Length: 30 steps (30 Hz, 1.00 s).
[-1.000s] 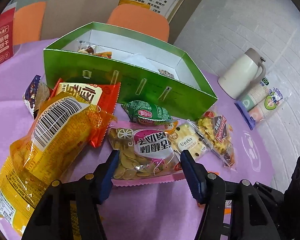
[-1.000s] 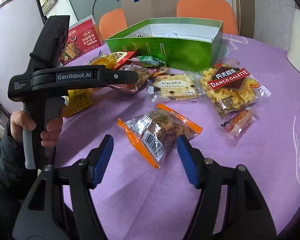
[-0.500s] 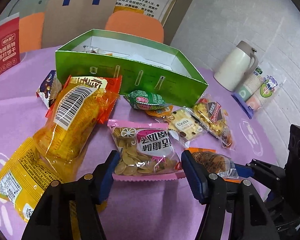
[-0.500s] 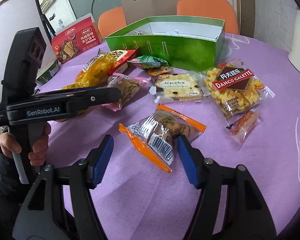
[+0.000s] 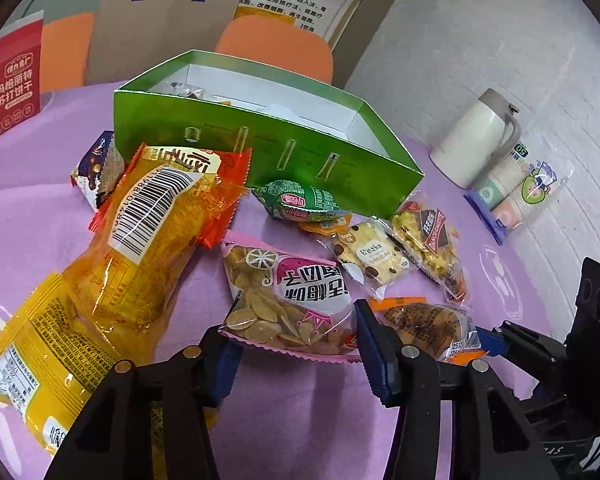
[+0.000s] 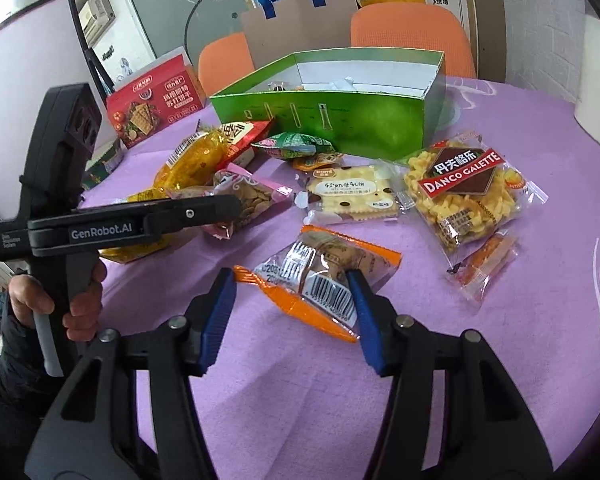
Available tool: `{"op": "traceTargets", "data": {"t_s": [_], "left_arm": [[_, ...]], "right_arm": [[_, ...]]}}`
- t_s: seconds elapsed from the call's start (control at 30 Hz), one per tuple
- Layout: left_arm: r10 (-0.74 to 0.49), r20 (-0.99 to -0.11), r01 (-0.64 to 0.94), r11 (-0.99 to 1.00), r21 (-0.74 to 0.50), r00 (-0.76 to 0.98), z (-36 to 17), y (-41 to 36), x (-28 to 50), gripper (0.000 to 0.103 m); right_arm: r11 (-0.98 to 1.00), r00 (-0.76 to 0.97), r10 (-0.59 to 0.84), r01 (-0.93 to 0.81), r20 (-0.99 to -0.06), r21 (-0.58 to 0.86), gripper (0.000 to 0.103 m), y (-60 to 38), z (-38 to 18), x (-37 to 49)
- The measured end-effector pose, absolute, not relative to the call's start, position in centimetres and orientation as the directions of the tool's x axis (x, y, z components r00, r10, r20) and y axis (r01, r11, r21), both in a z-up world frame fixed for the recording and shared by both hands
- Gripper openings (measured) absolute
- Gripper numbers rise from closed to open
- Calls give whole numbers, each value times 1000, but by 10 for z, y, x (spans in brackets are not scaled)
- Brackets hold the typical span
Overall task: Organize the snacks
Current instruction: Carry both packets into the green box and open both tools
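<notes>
**Two open grippers over snacks on a purple table**

On the left of the purple table [image 5: 28, 208] lies a big yellow bag [image 5: 100, 280], partly over a red packet [image 5: 220, 172]. Next to them, the left gripper [image 5: 296, 344] is wide open and holds nothing; the near edge of a pink bag of chips [image 5: 288, 296] lies between its blue pads [image 5: 374, 344], not pressed. Behind the pink bag stands the open green box [image 5: 260, 148], with a few small packets inside, and a green packet [image 5: 300, 200] lies just before its front wall. More to the right are a cracker pack [image 6: 352, 196] and a bag of yellow twists [image 6: 464, 192]. The right gripper [image 6: 292, 308] is also wide open, with an orange-edged pastry pack [image 6: 324, 272] between its fingers; its right pad seems to touch the wrapper, but it does not grip. At the far right stand a white jug [image 5: 476, 140] and a pack of paper cups [image 5: 516, 192].
</notes>
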<state>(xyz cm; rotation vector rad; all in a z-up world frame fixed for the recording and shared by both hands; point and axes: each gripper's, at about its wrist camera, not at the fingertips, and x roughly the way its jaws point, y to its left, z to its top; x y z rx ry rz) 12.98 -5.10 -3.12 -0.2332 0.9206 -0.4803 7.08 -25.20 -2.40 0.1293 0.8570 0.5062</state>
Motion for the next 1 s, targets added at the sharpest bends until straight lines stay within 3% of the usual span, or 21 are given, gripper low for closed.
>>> {"op": "traceTargets", "data": {"t_s": [0.13, 0.53, 1.0], "left_arm": [[-511, -684, 305, 860, -409, 520, -19, -47, 123, 52], [-505, -577, 362, 863, -353, 642, 60, -39, 138, 52], [-421, -628, 262, 905, -334, 654, 57, -52, 248, 53]], "right_arm": [[838, 536, 546, -363, -644, 408, 58, -268, -15, 73], [876, 671, 479, -401, -566, 267, 58, -258, 49, 104], [950, 748, 300, -287, -592, 119, 58, -251, 39, 220]]}}
